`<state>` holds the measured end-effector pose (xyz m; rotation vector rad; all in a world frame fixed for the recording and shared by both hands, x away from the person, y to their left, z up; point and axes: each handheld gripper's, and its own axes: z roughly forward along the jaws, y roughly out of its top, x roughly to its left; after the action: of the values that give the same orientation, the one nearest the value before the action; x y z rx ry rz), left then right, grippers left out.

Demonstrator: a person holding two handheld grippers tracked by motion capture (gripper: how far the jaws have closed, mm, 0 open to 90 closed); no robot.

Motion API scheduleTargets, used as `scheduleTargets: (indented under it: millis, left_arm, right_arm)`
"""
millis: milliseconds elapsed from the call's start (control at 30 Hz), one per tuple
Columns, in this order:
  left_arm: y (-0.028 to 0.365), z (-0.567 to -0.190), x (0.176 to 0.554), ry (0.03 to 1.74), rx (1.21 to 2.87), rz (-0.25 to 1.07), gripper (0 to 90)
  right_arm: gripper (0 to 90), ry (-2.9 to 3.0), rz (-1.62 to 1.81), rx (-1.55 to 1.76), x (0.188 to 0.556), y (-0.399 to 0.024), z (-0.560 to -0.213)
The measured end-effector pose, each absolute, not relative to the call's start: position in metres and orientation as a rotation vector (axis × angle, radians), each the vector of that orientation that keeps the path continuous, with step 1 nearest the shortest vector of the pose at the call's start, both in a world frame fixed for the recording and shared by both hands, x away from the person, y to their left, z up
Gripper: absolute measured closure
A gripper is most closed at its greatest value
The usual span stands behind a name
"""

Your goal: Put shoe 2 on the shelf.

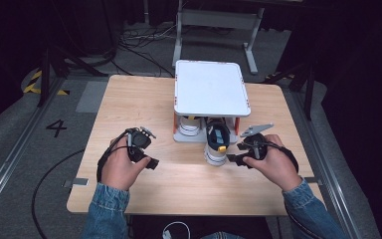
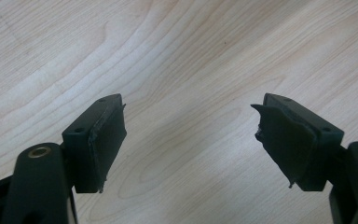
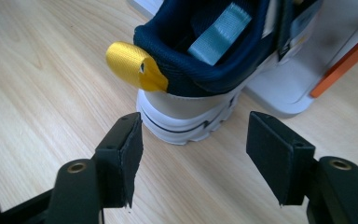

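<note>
A white and navy sneaker (image 1: 216, 142) with a yellow heel tab (image 3: 135, 65) stands on the table, its toe under the white two-tier rack (image 1: 209, 87) and its heel sticking out toward me. My right gripper (image 1: 235, 159) sits just right of the heel. In the right gripper view its jaws (image 3: 195, 122) stand open, the white heel sole (image 3: 186, 121) close in front of the tips and no pad touching it. My left gripper (image 1: 150, 163) rests at the table's left of centre, open (image 2: 189, 107) over bare wood. A second shoe (image 1: 189, 124) sits on the rack's lower shelf.
The rack has orange posts (image 3: 340, 60) and a white base (image 3: 284, 88) and stands at the far middle of the wooden table (image 1: 139, 99). Cables and a metal stand's legs lie on the floor beyond the table.
</note>
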<state>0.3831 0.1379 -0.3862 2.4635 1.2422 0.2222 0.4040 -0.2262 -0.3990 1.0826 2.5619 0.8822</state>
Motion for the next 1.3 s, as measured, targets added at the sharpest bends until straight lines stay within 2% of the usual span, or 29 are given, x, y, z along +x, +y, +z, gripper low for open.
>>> scheduleTargets:
  millis: [400,600,800,933,1300]
  left_arm:
    - [0.141,-0.387,0.375,1.258,2.457,0.216,23.6]
    - [0.143,-0.386,0.375,1.260,2.452,0.216,23.6]
    - [0.143,-0.386,0.376,1.254,2.451,0.215,23.6]
    - [0.143,-0.386,0.377,1.246,2.457,0.213,23.6]
    - [0.140,-0.387,0.379,1.242,2.454,0.211,23.6]
  right_arm:
    - [37.9,2.494,0.830,1.294,0.418,-0.196,-0.414]
    - [45.9,2.358,0.905,1.255,0.432,-0.195,-0.398]
    - [47.4,2.283,0.943,1.230,0.453,-0.188,-0.411]
    - [53.9,2.225,0.932,1.173,0.460,-0.187,-0.417]
    - [59.3,2.149,0.925,1.103,0.466,-0.183,-0.424]
